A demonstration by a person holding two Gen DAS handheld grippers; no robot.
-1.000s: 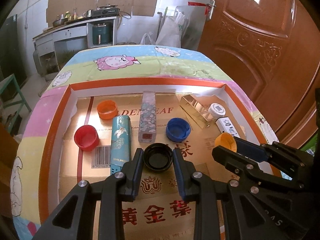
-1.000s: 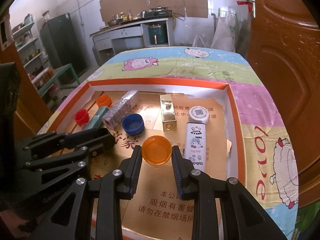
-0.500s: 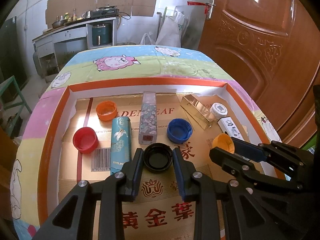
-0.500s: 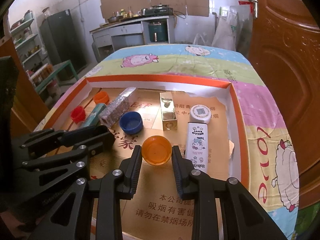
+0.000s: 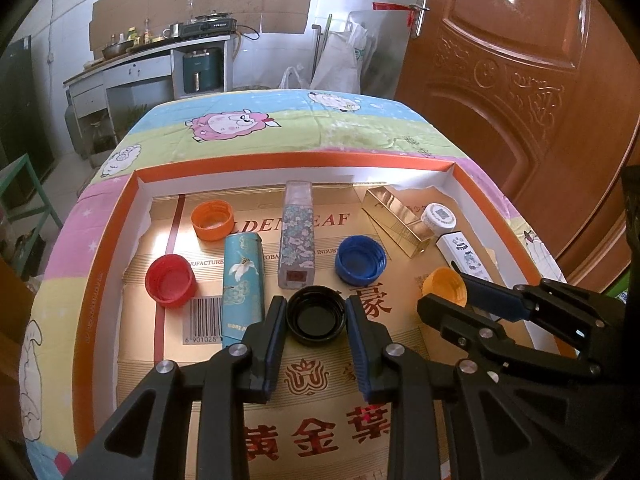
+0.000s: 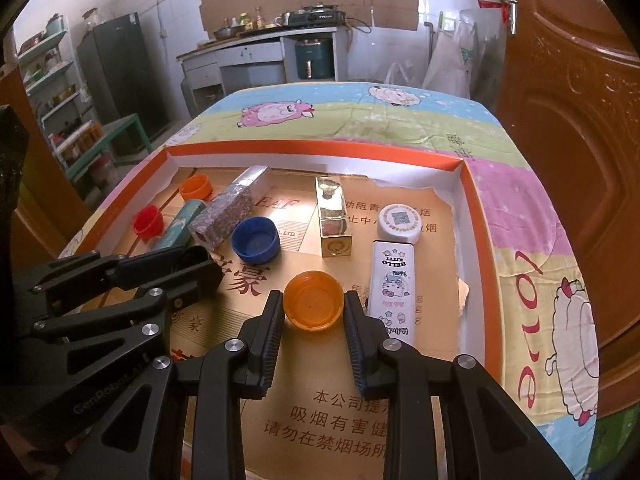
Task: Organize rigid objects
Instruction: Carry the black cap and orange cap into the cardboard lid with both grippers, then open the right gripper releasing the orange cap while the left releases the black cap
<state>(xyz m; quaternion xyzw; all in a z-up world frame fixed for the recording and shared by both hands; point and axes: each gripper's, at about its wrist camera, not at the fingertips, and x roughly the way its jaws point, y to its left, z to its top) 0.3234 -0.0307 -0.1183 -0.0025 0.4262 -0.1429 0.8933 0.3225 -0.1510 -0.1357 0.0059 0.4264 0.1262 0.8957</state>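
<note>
Black cap [image 5: 316, 315] — mostly hidden behind left gripper [image 6: 192, 266]

A home kitchen here: gas stove [image 6: 316, 16] on the counter [image 6: 256, 42] with bottles and pans; dark fridge [image 6: 116, 68] alongside; carved wooden door [image 5: 520, 92]; cartoon-sheep cloth [image 5: 256, 128] covering the table.

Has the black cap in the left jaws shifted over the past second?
No. The black cap sits just below the floral box, as before, between the left gripper's jaws.
</note>
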